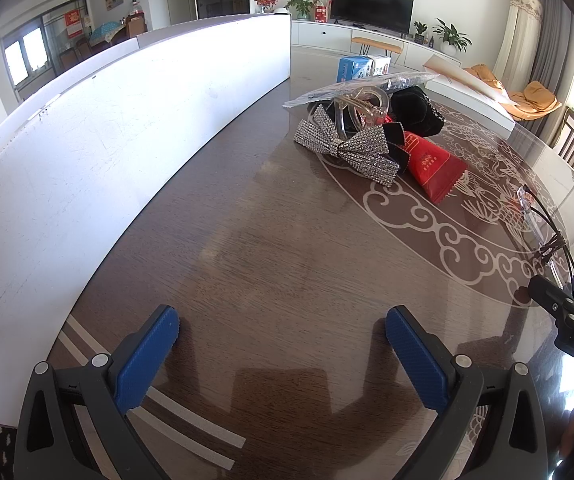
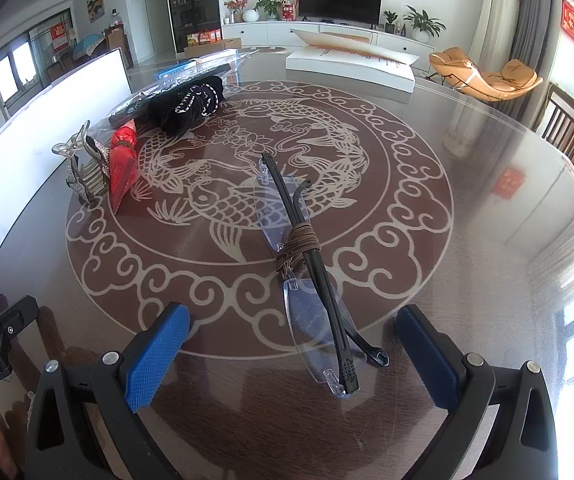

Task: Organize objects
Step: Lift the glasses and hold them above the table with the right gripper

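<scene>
- glasses (image 2: pixel 307 276), rimless with black arms folded and bound by a brown cord, lie on the worktop (image 2: pixel 467 240) between the wide-apart fingers of the right gripper (image 2: pixel 293 354), not yet touched.
- left gripper (image 1: pixel 283 354) hangs with fingers spread over bare worktop, holding nothing.
- well ahead, a loose heap: rhinestone bow (image 1: pixel 347 148), clear claw clip (image 1: pixel 361 108), red packet (image 1: pixel 435 168), black fabric piece (image 1: pixel 417 110), all touching or overlapping.
- white box (image 1: pixel 107 152) stands along the left, its inside out of view.
- judging by this, sorting has barely begun; the glasses look like the next pick, the heap is left.
</scene>
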Action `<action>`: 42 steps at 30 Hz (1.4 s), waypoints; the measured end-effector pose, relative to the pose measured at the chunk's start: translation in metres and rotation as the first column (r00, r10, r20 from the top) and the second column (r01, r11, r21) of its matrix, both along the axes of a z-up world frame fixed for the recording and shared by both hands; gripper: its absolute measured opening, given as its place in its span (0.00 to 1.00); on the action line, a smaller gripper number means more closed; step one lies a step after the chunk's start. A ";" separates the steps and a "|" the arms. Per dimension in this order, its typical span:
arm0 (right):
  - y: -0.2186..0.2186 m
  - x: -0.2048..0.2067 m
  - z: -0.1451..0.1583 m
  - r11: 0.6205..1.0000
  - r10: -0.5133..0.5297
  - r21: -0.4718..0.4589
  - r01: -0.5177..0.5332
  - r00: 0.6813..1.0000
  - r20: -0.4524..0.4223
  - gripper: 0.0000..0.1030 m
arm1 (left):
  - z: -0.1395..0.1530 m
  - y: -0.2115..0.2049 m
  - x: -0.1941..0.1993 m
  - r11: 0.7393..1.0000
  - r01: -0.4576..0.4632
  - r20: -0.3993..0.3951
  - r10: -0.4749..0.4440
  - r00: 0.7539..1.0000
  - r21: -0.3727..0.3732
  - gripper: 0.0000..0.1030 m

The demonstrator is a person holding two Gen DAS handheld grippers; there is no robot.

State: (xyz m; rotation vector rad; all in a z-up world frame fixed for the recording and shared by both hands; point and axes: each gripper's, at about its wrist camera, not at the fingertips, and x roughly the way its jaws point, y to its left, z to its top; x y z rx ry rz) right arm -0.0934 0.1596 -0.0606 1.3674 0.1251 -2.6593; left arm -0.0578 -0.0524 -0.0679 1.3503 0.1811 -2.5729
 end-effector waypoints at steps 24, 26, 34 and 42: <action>0.000 0.000 0.000 1.000 0.000 0.000 0.000 1.000 0.000 1.00 | 0.000 0.000 0.000 1.000 0.000 0.000 0.000 1.000 0.000 1.00; 0.000 0.000 0.000 1.000 0.000 0.000 0.000 1.000 0.000 1.00 | 0.000 0.001 0.000 1.000 0.000 0.000 0.000 1.000 0.000 1.00; 0.000 0.000 0.000 1.000 0.000 0.000 0.000 1.000 0.000 1.00 | 0.007 -0.002 0.005 0.984 0.077 -0.047 -0.071 0.996 0.160 1.00; 0.000 0.000 0.000 1.000 0.000 0.001 0.000 1.000 0.000 1.00 | 0.025 -0.013 -0.060 0.953 -0.034 -0.073 0.059 0.996 0.300 1.00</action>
